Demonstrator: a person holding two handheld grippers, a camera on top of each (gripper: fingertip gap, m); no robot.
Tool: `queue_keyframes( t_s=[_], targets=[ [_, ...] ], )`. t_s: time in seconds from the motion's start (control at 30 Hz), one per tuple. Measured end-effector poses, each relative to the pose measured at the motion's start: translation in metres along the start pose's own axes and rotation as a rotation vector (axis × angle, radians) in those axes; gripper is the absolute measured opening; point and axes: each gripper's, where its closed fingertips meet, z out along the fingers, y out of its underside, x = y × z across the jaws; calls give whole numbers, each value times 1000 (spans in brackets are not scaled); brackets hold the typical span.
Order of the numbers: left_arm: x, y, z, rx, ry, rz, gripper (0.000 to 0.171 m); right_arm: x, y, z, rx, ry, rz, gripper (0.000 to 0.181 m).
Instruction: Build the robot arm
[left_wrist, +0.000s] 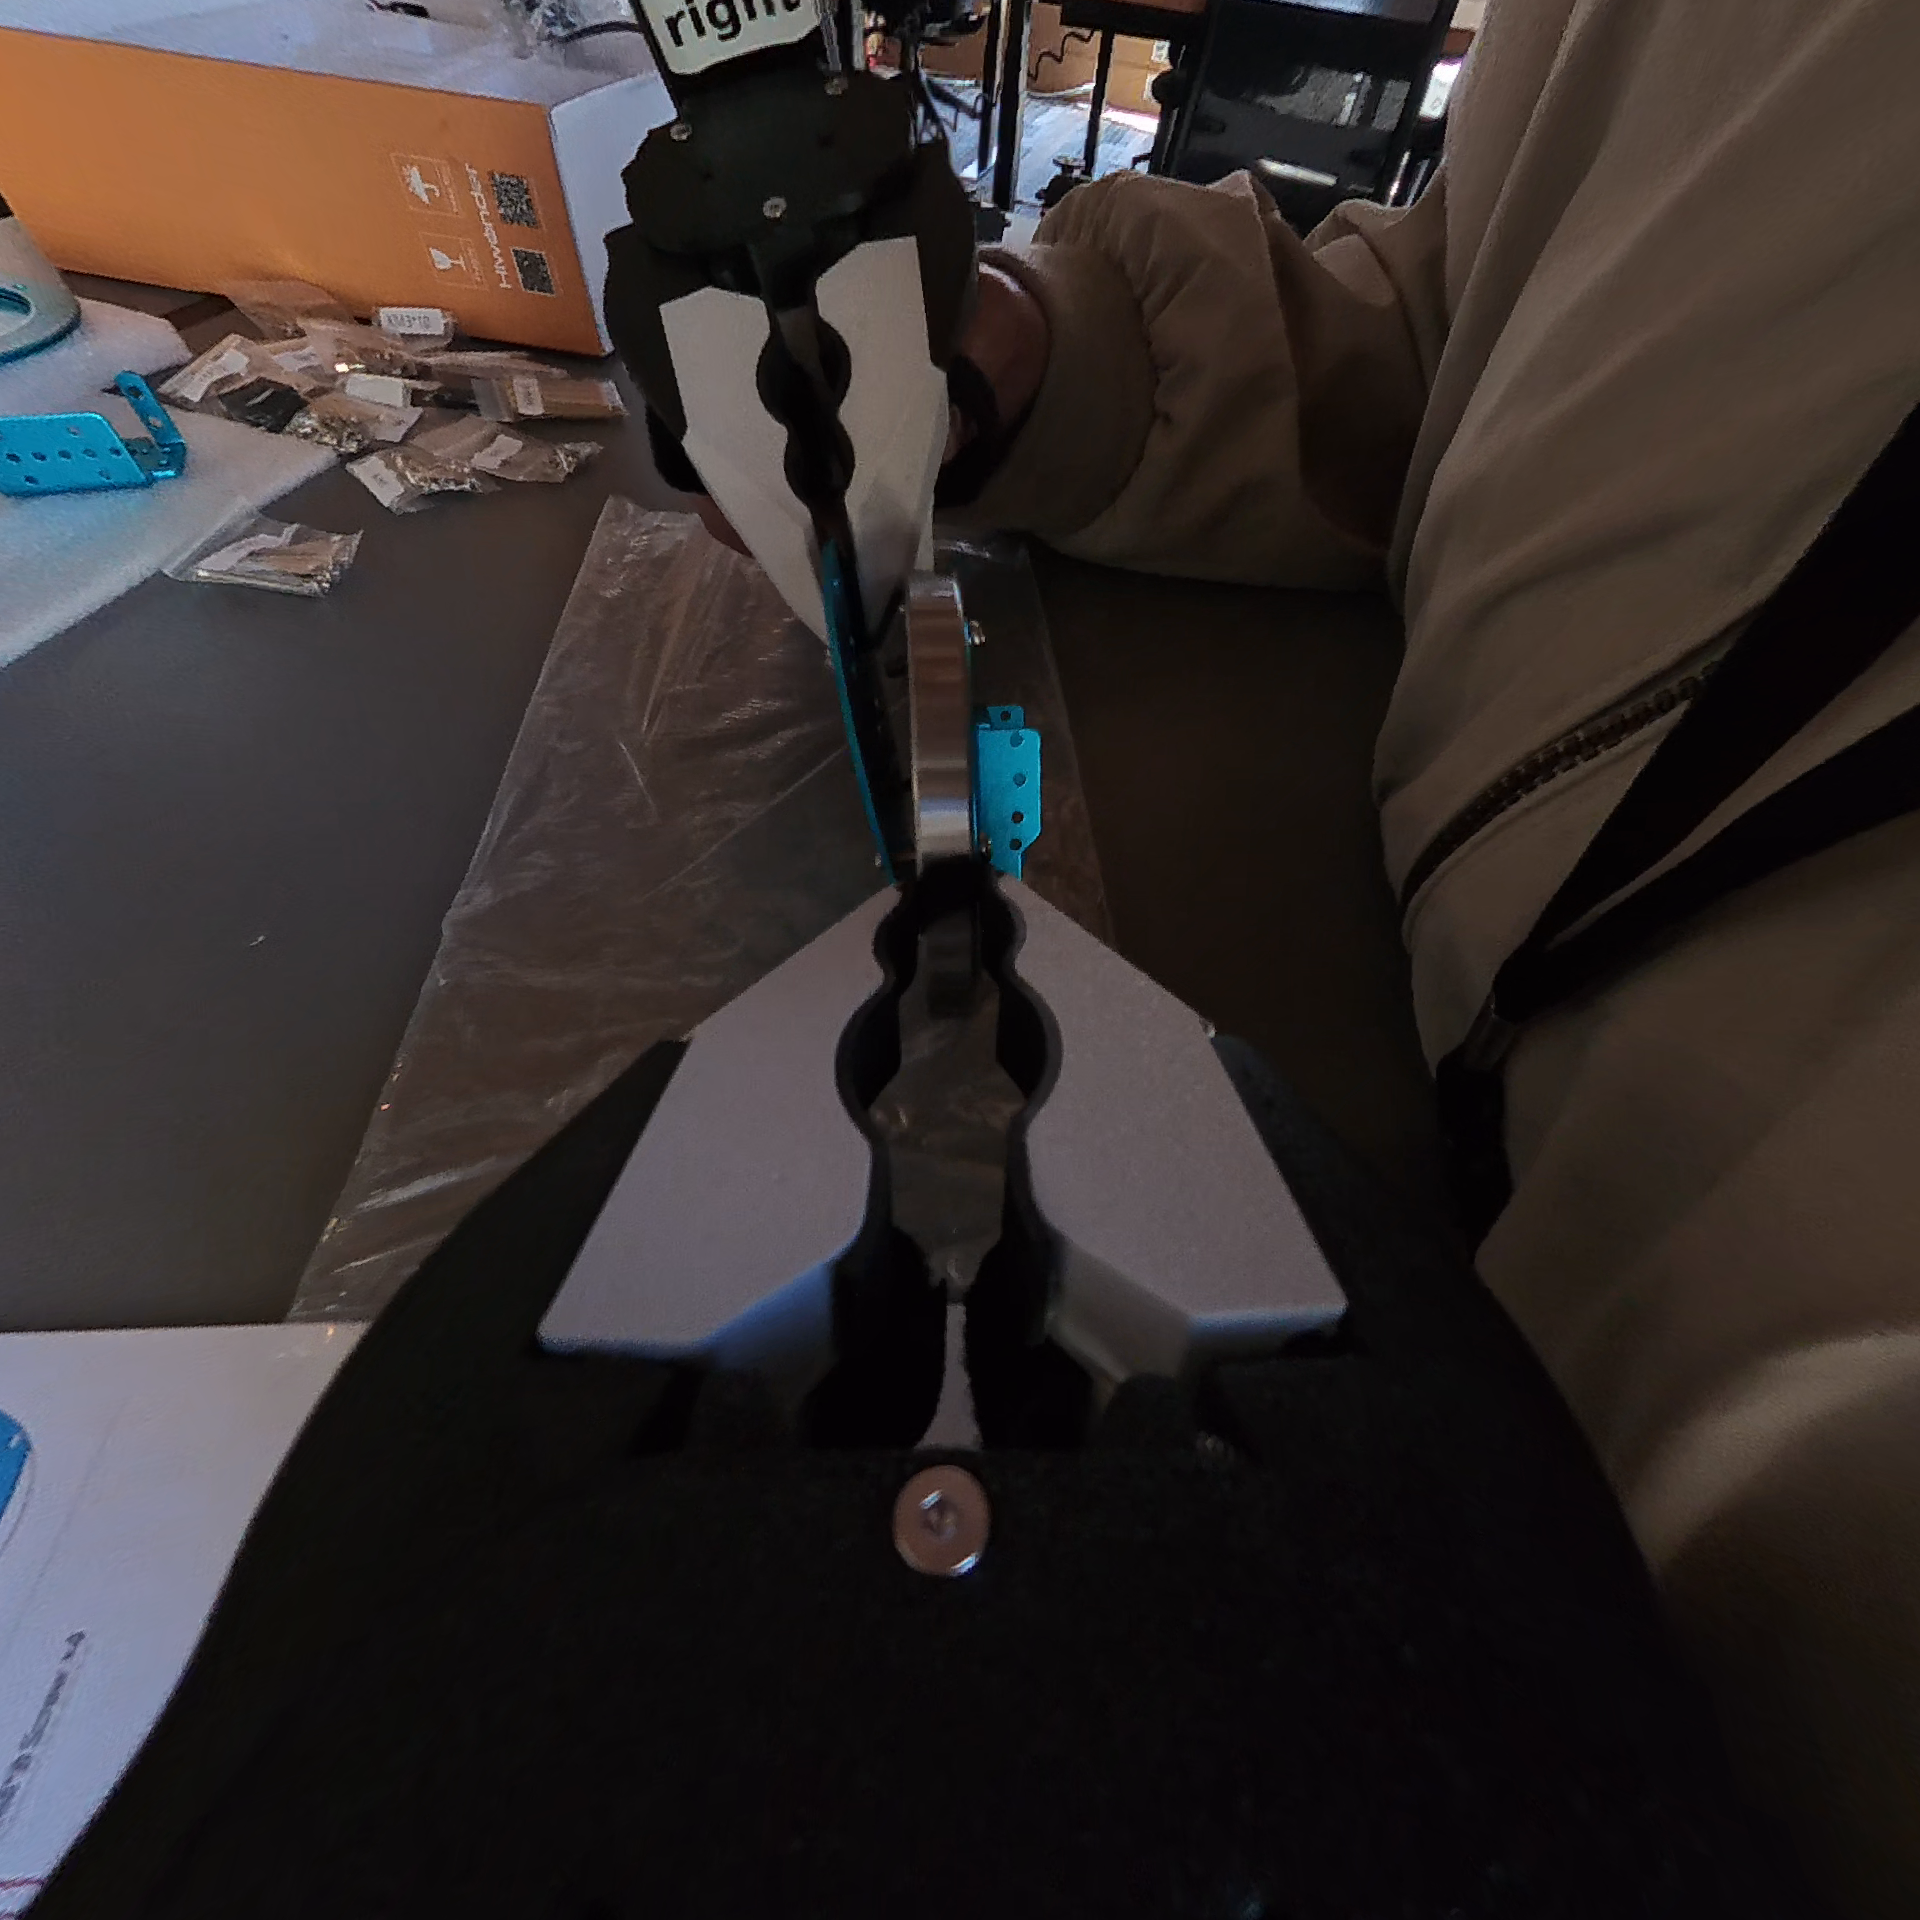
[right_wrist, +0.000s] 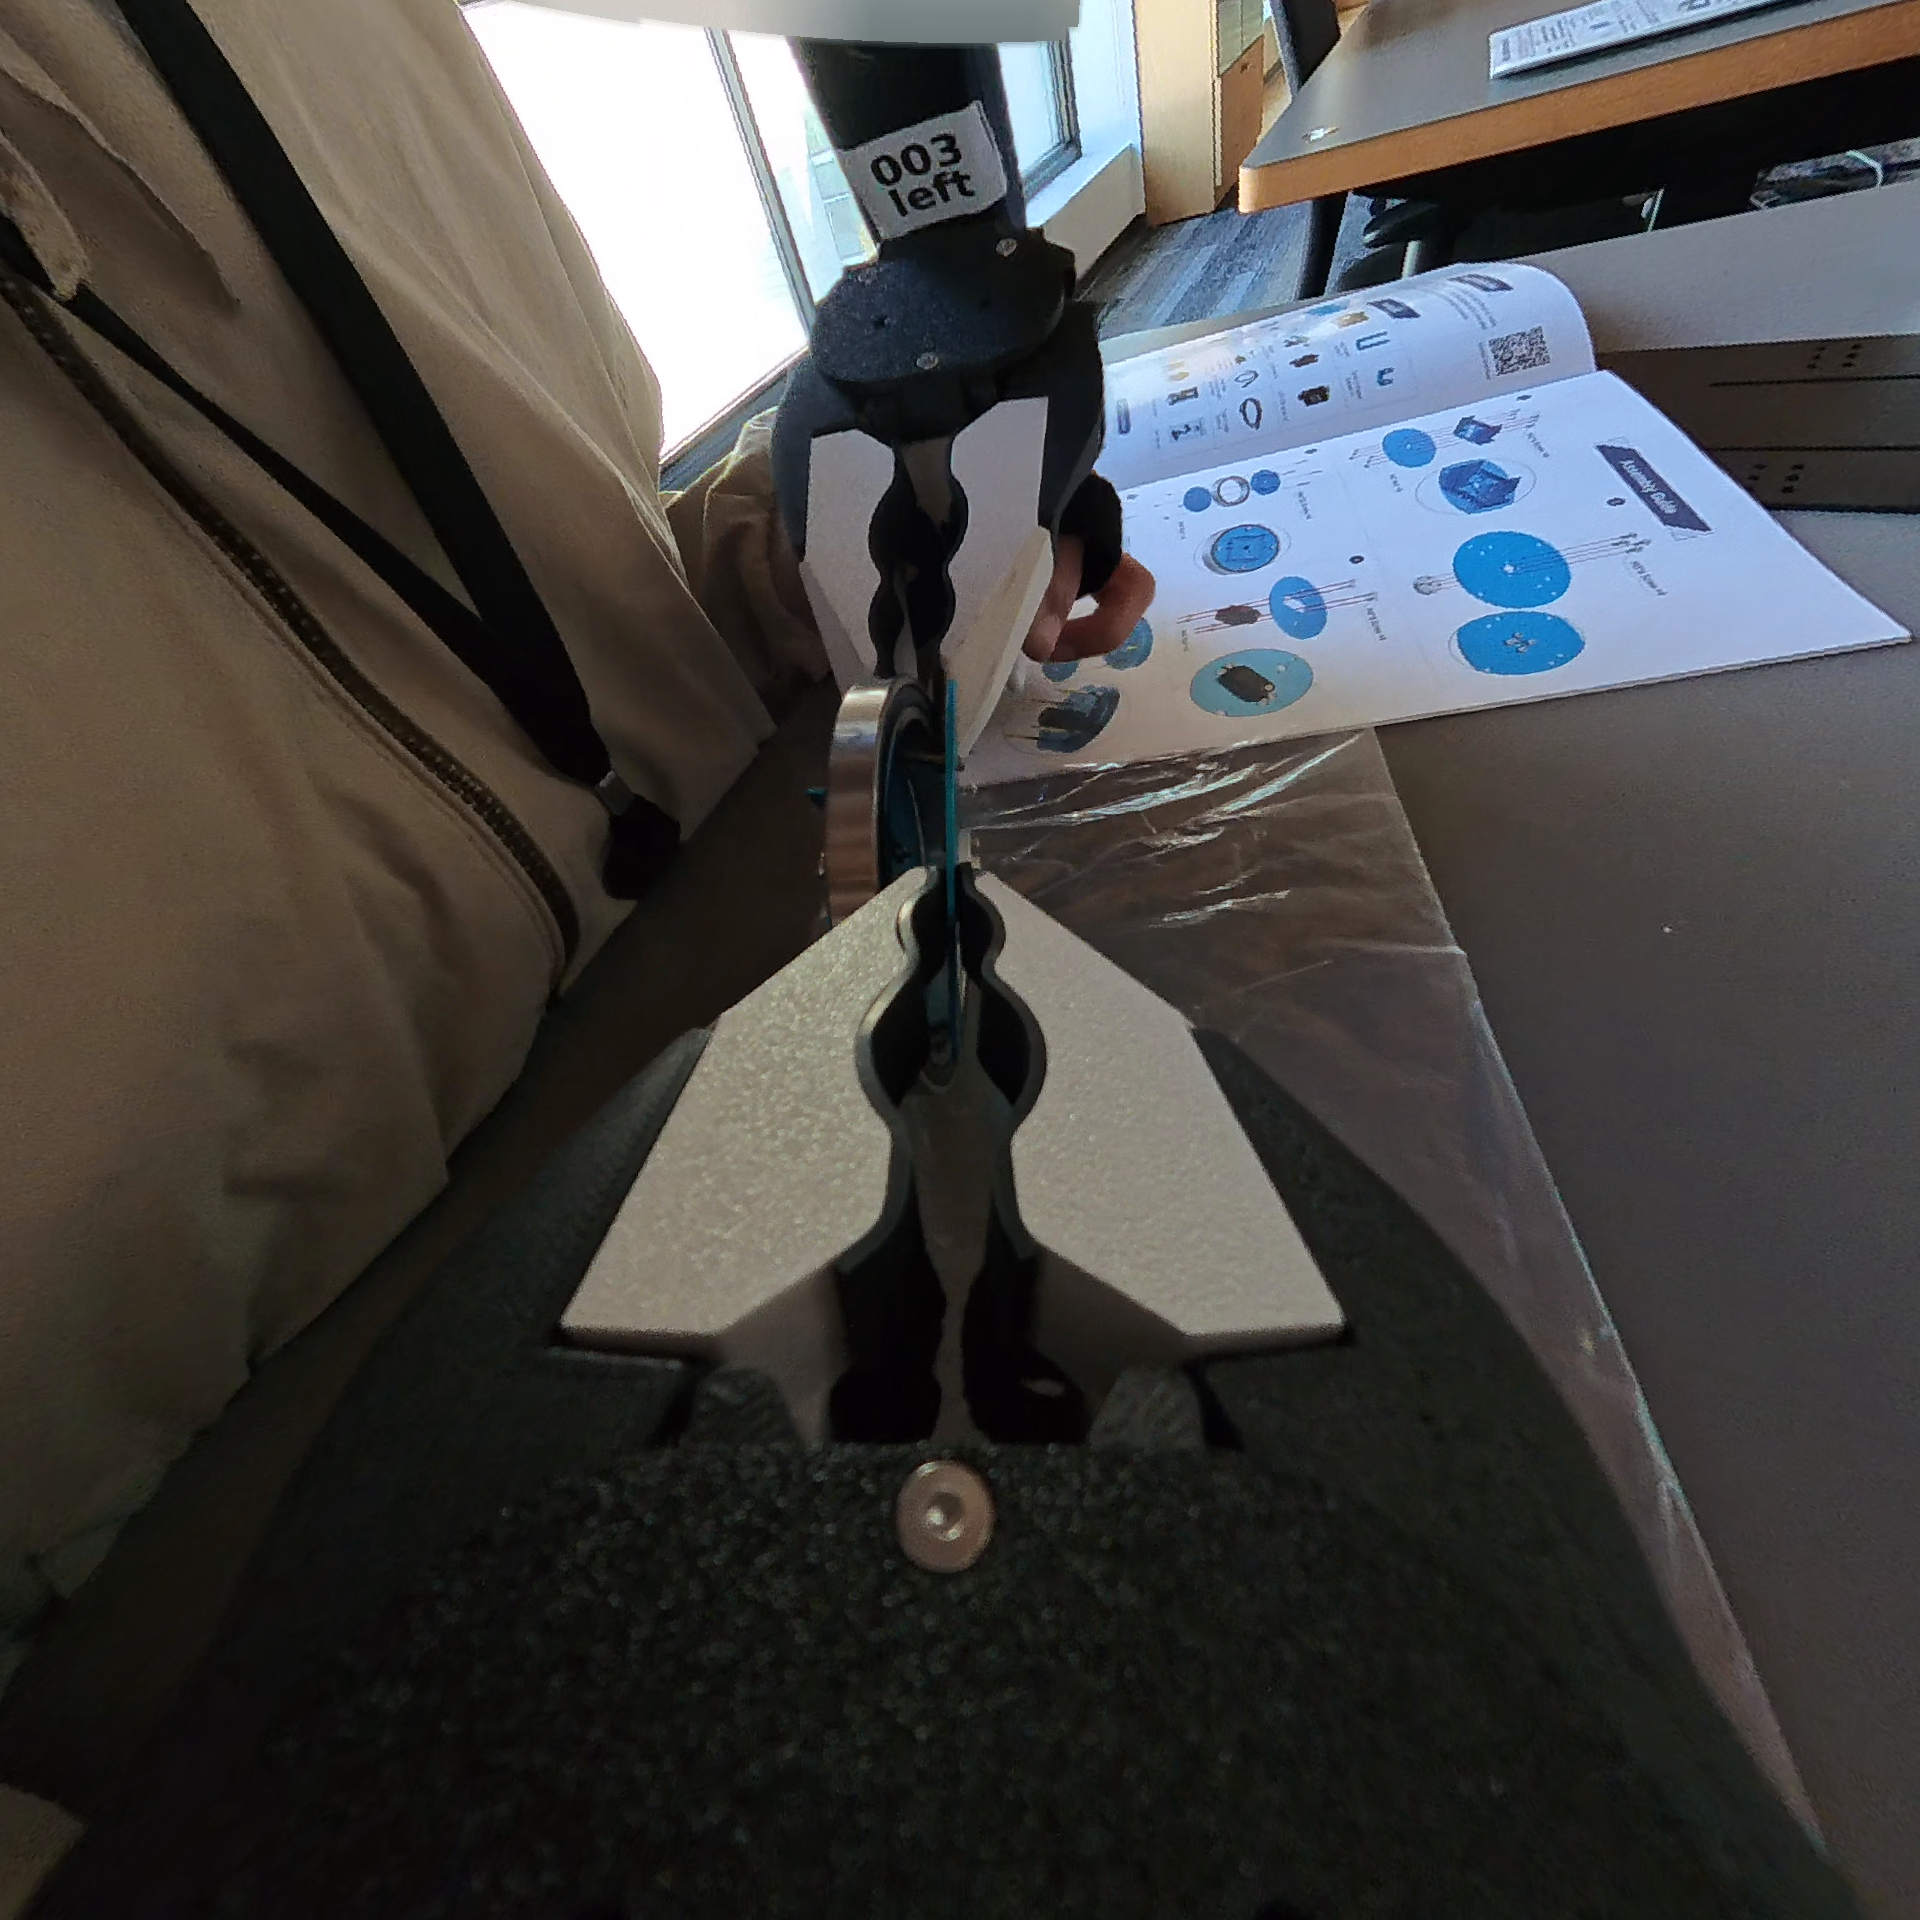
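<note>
An assembly is held edge-on between both grippers, above a clear plastic sheet (left_wrist: 644, 831). It is a thick silver metal ring (left_wrist: 940, 727) beside a thin blue disc (left_wrist: 854, 707), with a small blue perforated bracket (left_wrist: 1008, 790) on the ring's other side. My left gripper (left_wrist: 951, 894) is shut on the near rim of the silver ring. My right gripper (right_wrist: 951, 883) is shut on the blue disc (right_wrist: 951, 790), with the silver ring (right_wrist: 857, 790) just left of it. Each gripper faces the other: the right gripper (left_wrist: 862, 582) comes in from above in the left wrist view, and the left gripper (right_wrist: 914, 665) does so in the right wrist view.
On the grey table are an orange and white box (left_wrist: 291, 177), several small bags of screws (left_wrist: 416, 416), a blue bracket (left_wrist: 83, 447) on white foam, and an open instruction booklet (right_wrist: 1455, 520). A person in a beige jacket (left_wrist: 1662, 727) stands close beside the grippers. The gap from one gripper's tips to the other's is roughly 6 cm. My right gripper's tips are some 30 cm from the blue bracket (left_wrist: 83, 447).
</note>
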Motion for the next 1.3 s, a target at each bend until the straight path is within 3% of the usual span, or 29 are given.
queue_keyframes(
  t_s=[0.77, 1.3],
  targets=[
    [-5, -3, -4, 5, -86, -31, 19, -1, -2, 0, 33, -13, 7, 0],
    [0, -8, 3, 42, -28, -61, 15, -6, -1, -4, 34, -25, 2, 0]
  ],
)
